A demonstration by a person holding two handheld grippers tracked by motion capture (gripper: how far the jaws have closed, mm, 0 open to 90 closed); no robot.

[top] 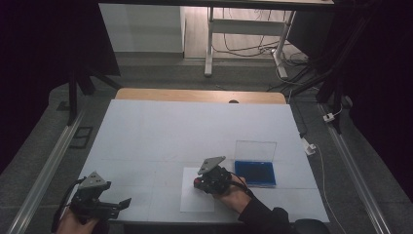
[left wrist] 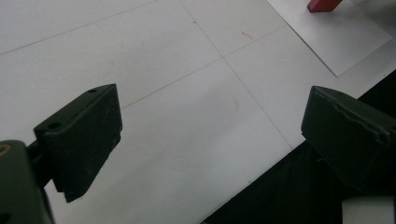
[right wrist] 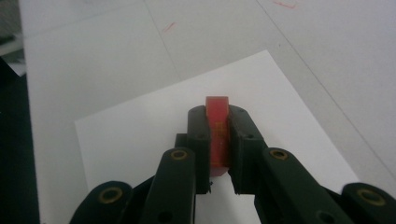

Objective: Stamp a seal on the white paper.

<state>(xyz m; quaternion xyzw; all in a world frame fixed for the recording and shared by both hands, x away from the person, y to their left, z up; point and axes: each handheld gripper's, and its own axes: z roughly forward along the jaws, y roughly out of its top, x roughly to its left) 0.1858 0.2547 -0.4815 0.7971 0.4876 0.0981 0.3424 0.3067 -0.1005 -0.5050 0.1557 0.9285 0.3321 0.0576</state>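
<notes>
The right tongs (right wrist: 218, 140) are closed on a red block (right wrist: 217, 133) above the white sheet (top: 191, 200) on the table (top: 160, 131); its faint markings are unreadable. An open blue case (top: 254, 170) lies just right of the sheet, and the left tongs (left wrist: 210, 135), left of the sheet, gape wide and empty.

red block (right wrist: 218, 135) mostly hidden between tool jaws

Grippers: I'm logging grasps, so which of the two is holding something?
The right gripper, over the white sheet: its jaws clamp a small red block. The left gripper is open and empty.
</notes>
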